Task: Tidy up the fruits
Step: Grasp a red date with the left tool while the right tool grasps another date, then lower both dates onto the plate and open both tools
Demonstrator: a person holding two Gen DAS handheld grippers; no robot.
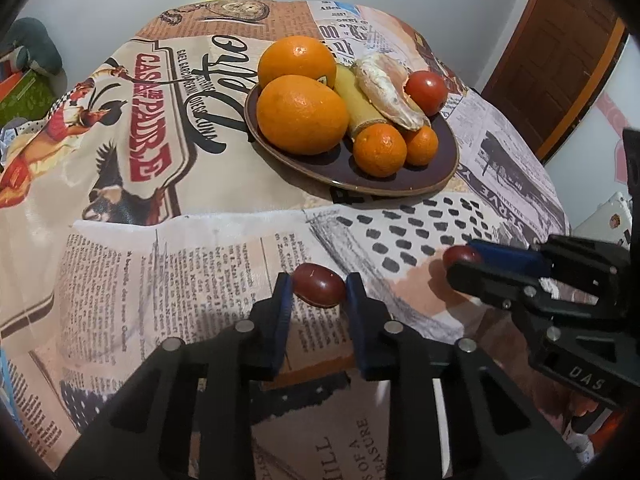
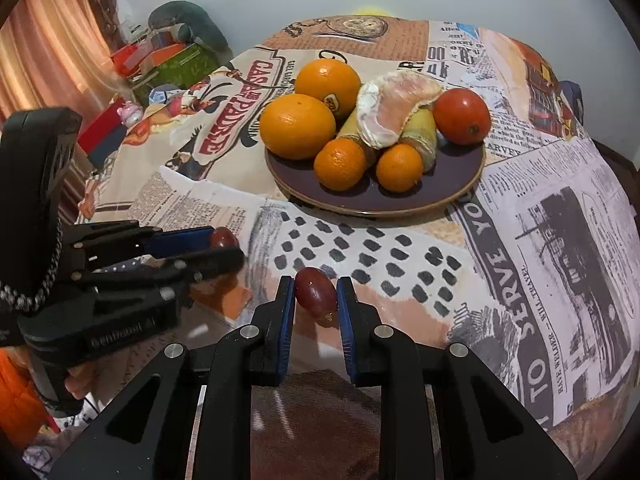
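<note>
Here, the left claw (image 1: pixel 316 292) grips one red grape (image 1: pixel 319 284) between its pads; the right claw (image 2: pixel 316 294) clenches another grape (image 2: pixel 315 291).

Black claw (image 1: pixel 316 286), blue pads (image 1: pixel 282 304)

Bright even light, soft shadows, fisheye-warped edges

The left wrist camera sits just behind the left gripper (image 1: pixel 316 286) and looks forward along its fingers, low over the tablecloth (image 1: pixel 200 248). The plate (image 1: pixel 400 182) lies ahead, a little to the right. The right wrist camera looks the same way from behind the right gripper (image 2: pixel 316 292). Both views share the plate, the cloth, and each shows the other gripper at its side.
</note>
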